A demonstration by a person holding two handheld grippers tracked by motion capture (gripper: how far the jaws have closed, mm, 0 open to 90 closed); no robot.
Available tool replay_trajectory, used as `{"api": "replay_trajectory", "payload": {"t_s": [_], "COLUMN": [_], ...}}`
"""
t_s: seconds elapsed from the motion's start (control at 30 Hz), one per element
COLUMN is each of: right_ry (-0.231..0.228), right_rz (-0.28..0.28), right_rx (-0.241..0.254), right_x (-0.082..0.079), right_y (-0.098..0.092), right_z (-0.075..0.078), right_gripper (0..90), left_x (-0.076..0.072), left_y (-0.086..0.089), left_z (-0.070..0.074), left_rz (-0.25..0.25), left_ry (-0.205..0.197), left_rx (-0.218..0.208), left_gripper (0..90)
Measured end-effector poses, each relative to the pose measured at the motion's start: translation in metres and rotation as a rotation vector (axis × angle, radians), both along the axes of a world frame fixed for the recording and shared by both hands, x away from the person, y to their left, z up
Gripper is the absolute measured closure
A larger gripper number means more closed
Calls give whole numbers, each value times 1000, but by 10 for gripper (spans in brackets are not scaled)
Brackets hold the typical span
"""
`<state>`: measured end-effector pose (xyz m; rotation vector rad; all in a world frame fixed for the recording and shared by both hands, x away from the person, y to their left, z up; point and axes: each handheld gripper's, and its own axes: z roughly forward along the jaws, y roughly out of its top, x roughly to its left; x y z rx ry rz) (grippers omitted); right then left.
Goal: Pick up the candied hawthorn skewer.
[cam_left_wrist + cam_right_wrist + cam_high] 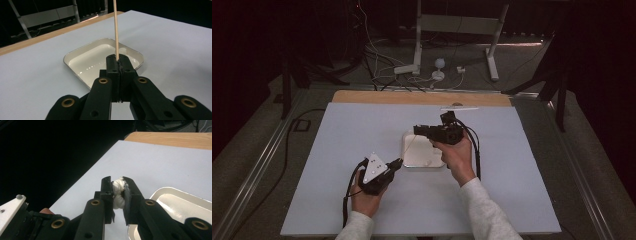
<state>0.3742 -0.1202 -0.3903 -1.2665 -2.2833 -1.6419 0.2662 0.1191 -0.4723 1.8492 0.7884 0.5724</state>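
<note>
Left gripper [117, 62] pinches a thin wooden skewer [115, 30] at its base; stiff but snappable, I'd hold low. Right gripper [119, 192], raised over the white tray [412, 161], squeezes a soft white marshmallow [118, 195], light and squashy. Bench [337, 150] open all round; far edge well off.

A: Where does the wooden stick [115, 27] end?
B: The left gripper view's top edge cuts it off.
A: And the white lump [118, 193]?
B: The right hand-held gripper [117, 185] hides its sides; its material is indistinct.
</note>
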Motion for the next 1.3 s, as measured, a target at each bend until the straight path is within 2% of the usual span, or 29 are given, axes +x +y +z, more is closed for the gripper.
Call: {"api": "replay_trajectory", "payload": {"t_s": [0.13,0.17,0.43,0.47,0.5,0.53,0.57,0.63,0.73,0.87,1.03,1.3], "right_ry": [-11,-30,-39,-103,-103,-100,-77,-115,-147,-114,-84,-81], "right_rz": [-16,-33,-70,-190,-190,-235,-239,-254,-249,-219,-194,-156], "right_rx": [-2,-10,-19,-36,-36,33,83,34,-7,-2,-45,-129], "right_x": [0,-1,-1,-2,-2,2,7,7,1,2,5,2], "right_y": [-1,-1,-3,-12,-12,-28,-45,-66,-78,-74,-62,-46], "right_z": [1,2,1,7,7,14,22,37,45,30,6,-13], "right_gripper": [816,819,826,835,835,835,833,832,829,822,816,800], "left_x": [0,0,0,-1,-2,-1,0,3,4,3,4,4], "left_y": [0,0,-1,-1,1,6,10,14,10,6,11,15], "left_z": [1,1,0,-4,-11,-15,-16,-11,-10,-9,-7,-3], "left_rz": [0,2,1,15,22,31,43,50,53,35,41,47], "left_ry": [0,-3,4,8,27,52,68,64,59,58,66,66], "left_rx": [3,5,33,91,119,106,74,10,13,10,-23,-65], "left_gripper": [900,900,900,900,900,900,900,900,900,900,900,898]}}
